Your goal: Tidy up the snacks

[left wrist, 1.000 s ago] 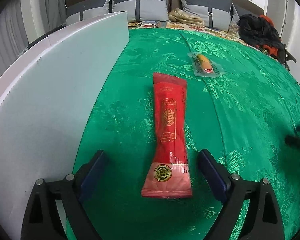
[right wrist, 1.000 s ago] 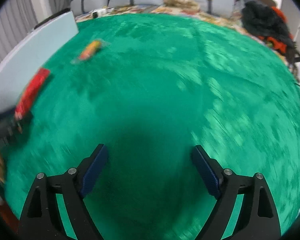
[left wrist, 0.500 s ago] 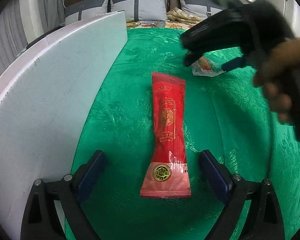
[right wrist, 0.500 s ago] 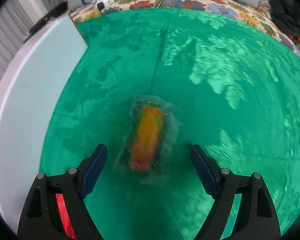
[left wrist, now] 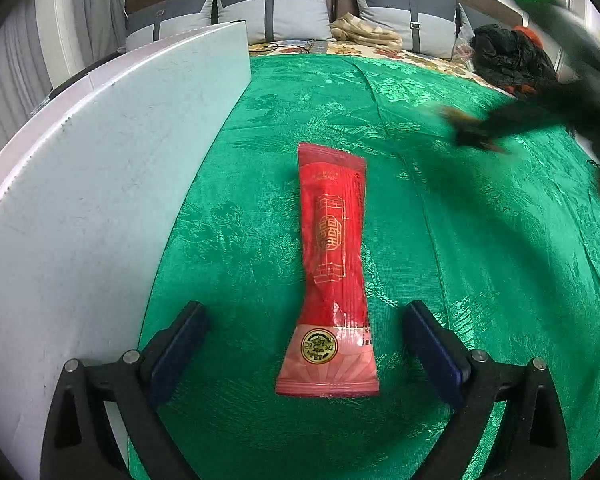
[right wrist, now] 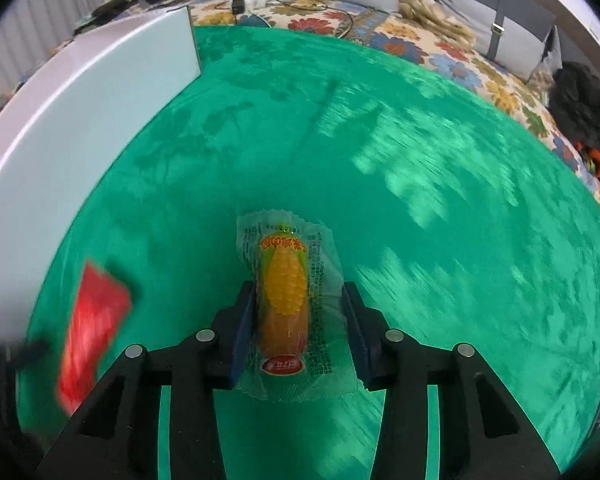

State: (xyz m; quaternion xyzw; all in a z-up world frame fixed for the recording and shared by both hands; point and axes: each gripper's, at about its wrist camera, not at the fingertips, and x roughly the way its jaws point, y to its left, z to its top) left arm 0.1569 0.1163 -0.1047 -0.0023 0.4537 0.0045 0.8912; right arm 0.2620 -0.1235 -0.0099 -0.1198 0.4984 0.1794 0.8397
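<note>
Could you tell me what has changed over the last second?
The right gripper swept across the green cloth to the corn sausage and is closing on it. The left gripper stayed open around the unmoved red packet.

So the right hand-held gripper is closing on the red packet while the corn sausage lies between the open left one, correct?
No, swapped. The right wrist view shows the right hand-held gripper closing around the corn sausage; the red packet lies between the open left hand-held gripper.
</note>
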